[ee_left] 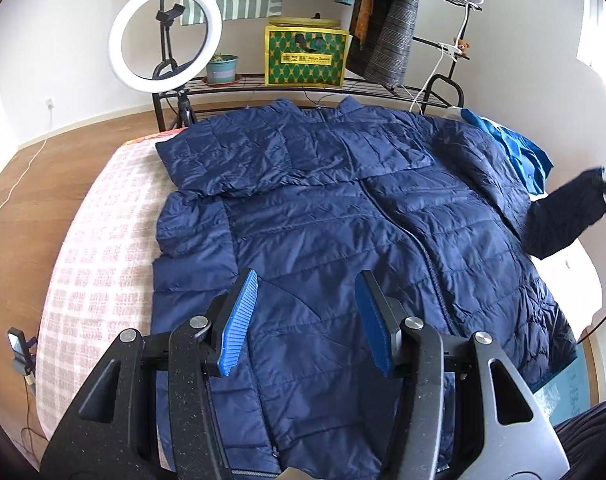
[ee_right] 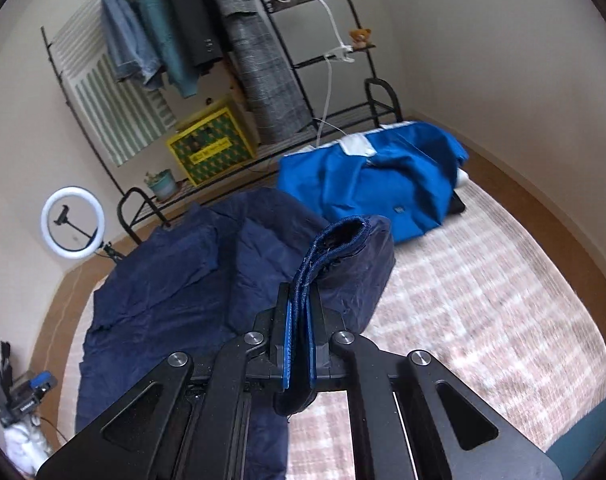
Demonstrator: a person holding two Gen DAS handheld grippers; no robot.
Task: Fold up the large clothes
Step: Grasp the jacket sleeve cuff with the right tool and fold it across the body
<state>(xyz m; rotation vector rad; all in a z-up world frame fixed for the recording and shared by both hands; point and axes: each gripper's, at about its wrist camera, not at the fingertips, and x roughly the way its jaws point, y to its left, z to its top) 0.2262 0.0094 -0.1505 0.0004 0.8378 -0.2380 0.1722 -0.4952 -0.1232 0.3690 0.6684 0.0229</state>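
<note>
White walls [ee_left: 83, 92], wooden floor [ee_left: 43, 184], black metal clothes rack [ee_right: 295, 56], ring light [ee_left: 165, 36], checked bedspread [ee_right: 483, 300].

navy quilted jacket [ee_left: 323, 216] spread front-up on bed, one sleeve cuff [ee_right: 339, 236] lifted.

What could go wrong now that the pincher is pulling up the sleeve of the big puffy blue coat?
The right gripper pinches only the thin cuff of the navy jacket, so the slippery sleeve might slide out. The left gripper is open above the jacket and holds nothing down, so the whole jacket may drag along the bed. The sleeve could also swing toward the bright blue garment nearby and snag it.
</note>
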